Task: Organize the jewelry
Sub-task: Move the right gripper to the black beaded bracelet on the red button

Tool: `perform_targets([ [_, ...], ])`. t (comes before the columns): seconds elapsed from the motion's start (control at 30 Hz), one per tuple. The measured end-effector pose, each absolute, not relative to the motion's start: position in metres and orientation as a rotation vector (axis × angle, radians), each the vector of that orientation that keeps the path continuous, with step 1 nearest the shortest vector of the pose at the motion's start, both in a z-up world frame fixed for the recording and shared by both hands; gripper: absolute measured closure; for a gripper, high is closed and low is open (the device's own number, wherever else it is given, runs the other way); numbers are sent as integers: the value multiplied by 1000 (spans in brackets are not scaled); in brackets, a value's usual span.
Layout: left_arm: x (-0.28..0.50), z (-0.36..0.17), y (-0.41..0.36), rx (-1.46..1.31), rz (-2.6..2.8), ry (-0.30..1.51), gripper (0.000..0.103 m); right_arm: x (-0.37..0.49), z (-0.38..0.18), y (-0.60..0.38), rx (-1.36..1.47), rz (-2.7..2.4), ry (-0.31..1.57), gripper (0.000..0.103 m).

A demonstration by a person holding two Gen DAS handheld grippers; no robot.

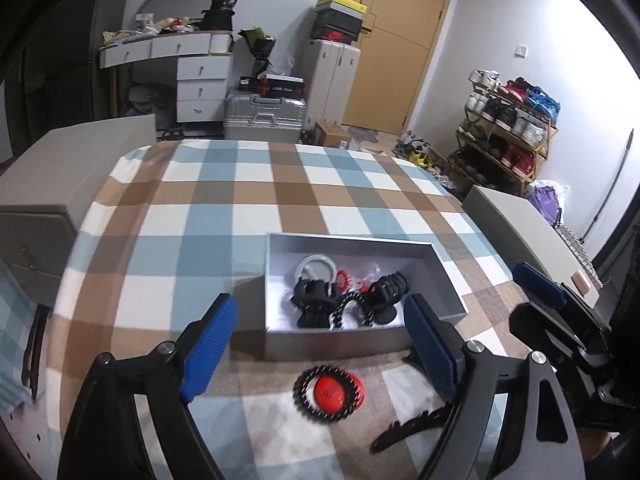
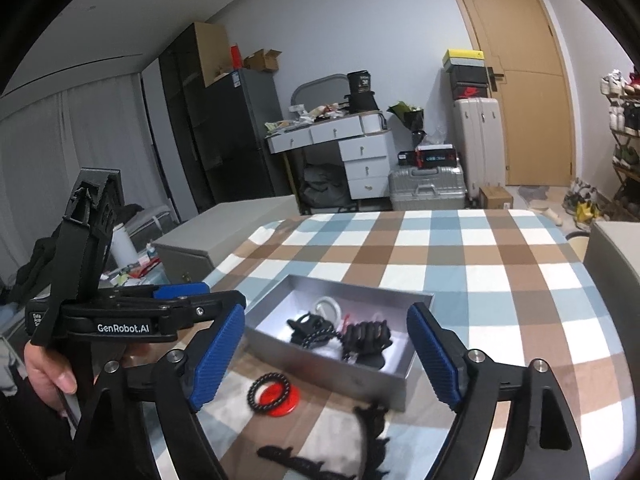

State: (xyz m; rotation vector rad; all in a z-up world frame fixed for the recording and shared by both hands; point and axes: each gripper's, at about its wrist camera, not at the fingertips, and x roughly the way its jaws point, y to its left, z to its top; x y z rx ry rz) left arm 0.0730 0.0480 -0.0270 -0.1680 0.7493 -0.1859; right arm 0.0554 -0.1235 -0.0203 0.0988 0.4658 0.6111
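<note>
A grey open box [image 1: 446, 278] [image 2: 332, 378] sits on the checked cloth. It holds black hair claws [image 1: 312, 300], a white ring [image 1: 316, 266], red pieces and a black chain. In front of it lies a red disc [image 1: 334, 394] [image 2: 276, 398] with a black beaded ring [image 1: 304, 396] over it. A black claw clip [image 1: 416, 426] [image 2: 374, 428] lies spread beside them. My left gripper [image 1: 320, 346] hangs over the box's near wall, open, with nothing between its blue pads. My right gripper [image 2: 326, 360] is likewise open and empty. A hand [image 2: 48, 376] holds the left gripper's body.
The checked cloth [image 1: 240, 200] covers a table that ends at a rounded far edge. Grey cabinets stand at its left [image 1: 60, 168] and right [image 1: 516, 220]. Behind are suitcases [image 1: 264, 116], a white desk [image 1: 200, 76], a shoe rack [image 1: 508, 128] and a door [image 1: 400, 40].
</note>
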Motion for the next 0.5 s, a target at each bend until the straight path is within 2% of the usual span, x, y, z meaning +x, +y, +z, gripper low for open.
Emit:
perform_targets([
  [0.1,64,-32,51,-162,-168,751,20,47,-24,-120,89,629,474,14],
  [0.27,47,-47,59,-127,-96,760,19,41,-40,-106,63,670,527,13],
  [0.5,24,-64,86,-176,-35,752,19,53,-73,-71,-20,721,693,13],
])
